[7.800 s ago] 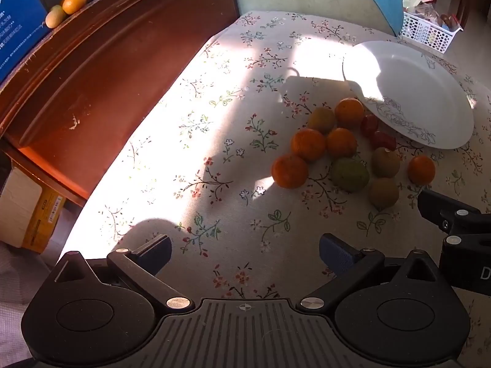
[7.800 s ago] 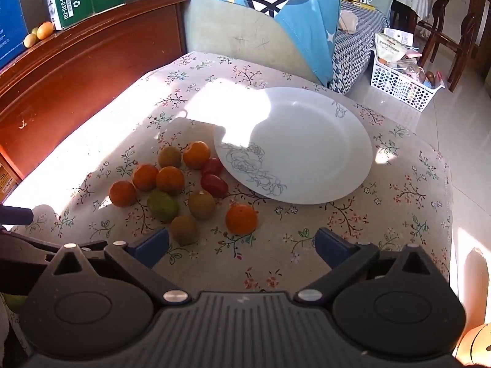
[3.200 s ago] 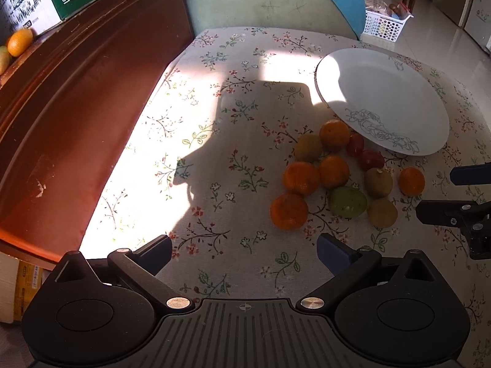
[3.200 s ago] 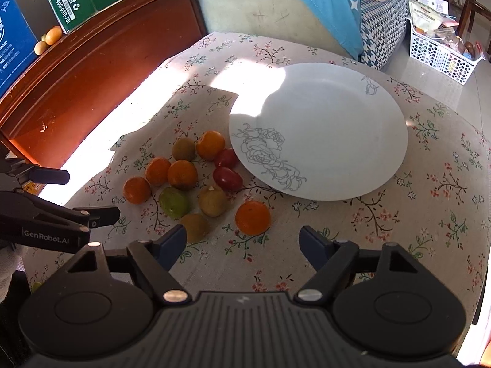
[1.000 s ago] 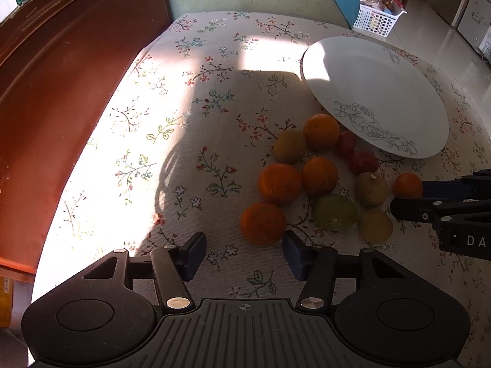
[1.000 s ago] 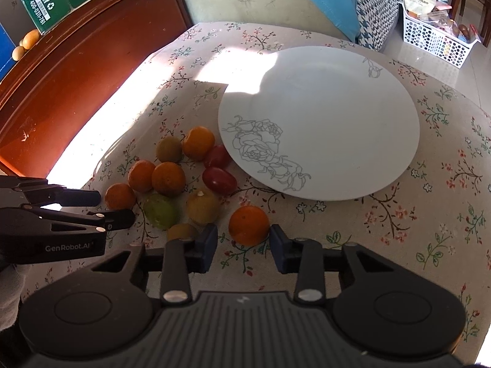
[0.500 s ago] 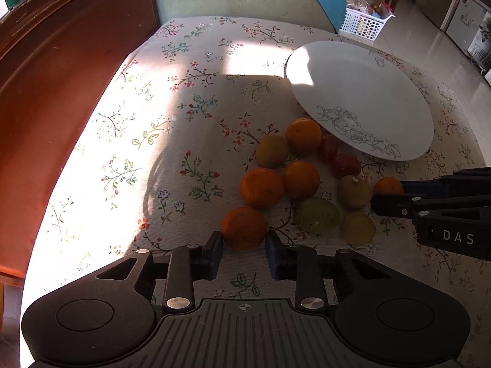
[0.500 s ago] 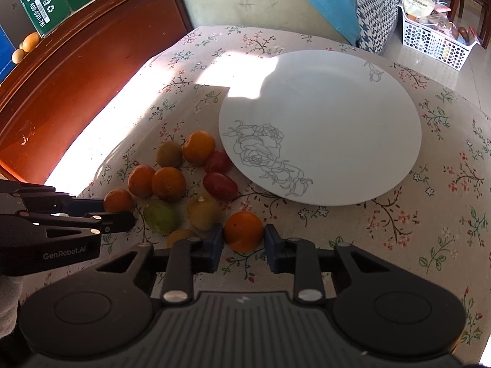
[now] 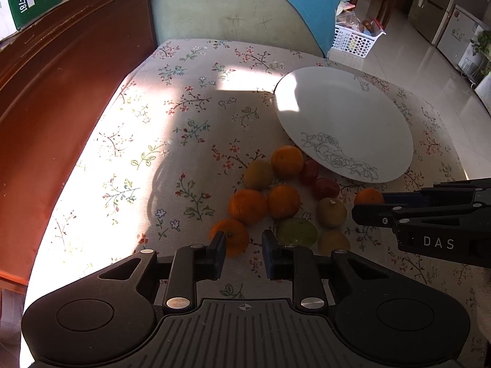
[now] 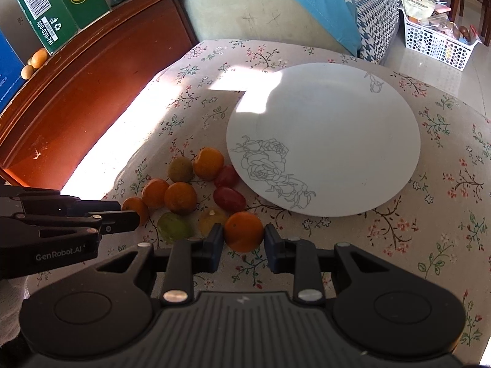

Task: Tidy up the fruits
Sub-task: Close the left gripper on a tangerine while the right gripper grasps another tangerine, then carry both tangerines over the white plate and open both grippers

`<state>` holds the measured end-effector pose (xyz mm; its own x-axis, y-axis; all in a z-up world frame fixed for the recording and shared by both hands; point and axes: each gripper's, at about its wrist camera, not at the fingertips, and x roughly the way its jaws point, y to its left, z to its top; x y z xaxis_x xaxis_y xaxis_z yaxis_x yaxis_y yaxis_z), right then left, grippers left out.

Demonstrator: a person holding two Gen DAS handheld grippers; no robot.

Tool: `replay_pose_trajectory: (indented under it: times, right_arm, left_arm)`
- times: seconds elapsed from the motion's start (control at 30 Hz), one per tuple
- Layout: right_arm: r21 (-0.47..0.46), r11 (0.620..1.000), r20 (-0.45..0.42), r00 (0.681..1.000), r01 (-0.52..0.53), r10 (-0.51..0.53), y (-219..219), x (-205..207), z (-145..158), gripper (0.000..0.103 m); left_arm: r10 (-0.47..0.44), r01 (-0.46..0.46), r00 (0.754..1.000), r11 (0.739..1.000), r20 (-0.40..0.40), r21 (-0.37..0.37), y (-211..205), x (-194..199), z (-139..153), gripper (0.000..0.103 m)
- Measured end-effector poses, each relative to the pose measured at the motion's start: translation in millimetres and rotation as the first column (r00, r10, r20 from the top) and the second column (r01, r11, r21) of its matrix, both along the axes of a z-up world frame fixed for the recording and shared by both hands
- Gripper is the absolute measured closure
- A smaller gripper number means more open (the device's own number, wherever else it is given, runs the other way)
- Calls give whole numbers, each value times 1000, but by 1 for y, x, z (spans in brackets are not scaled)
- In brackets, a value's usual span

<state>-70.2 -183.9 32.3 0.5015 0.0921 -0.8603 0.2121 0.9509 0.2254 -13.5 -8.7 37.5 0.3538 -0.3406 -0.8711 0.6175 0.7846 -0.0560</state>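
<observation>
Left wrist view: my left hand-held gripper [image 9: 242, 250] clamps the nearest orange [image 9: 230, 236], lower centre; right hand-held gripper [image 10: 242, 240] pinches another orange [image 10: 243, 231]. Next: lift both onto plate [image 10: 337, 141], upper right.

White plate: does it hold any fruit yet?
Empty. The white plate shows only its flower print; every fruit lies on the floral cloth beside it.

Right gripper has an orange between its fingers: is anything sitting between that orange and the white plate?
Nothing visible blocks it. The right gripper is shut on the orange, and only bare floral cloth lies between it and the near rim of the white plate. The red fruits sit off to the left of that path.
</observation>
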Motion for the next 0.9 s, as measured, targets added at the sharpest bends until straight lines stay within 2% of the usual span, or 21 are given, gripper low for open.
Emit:
replay_pose_trajectory:
  times: [0.3,0.4,0.5,0.63,0.67,0.9]
  right_arm:
    - [10,1000,-27,1000,1,0,3,0,-4,74]
    - [10,1000,-32,999,4,-4,3,0,-6,74]
    - [12,1000,-37,999,6,-5,2,0,-7,74]
    - [14,1000,-41,999,4,-4,2,0,-7,74]
    - [15,1000,-40,999,4,-3,2,0,-7,74]
    - [18,1000,-19,1000,4,-4,-2,-1,-1,74]
  left_arm:
    - [29,-28,999,999,-23,44,10,4,-14,76]
    - [43,-43,999,998,-15,38,10,7,-15,64]
    - [44,-45,999,998,11,37,5,9,-15,58]
    - [33,-34,999,998,5,47,-1,12,-22,63]
    - [28,-28,1000,998,3,51,-2,11,-24,75]
    - [37,-38,999,999,13,31,0,8,-15,74]
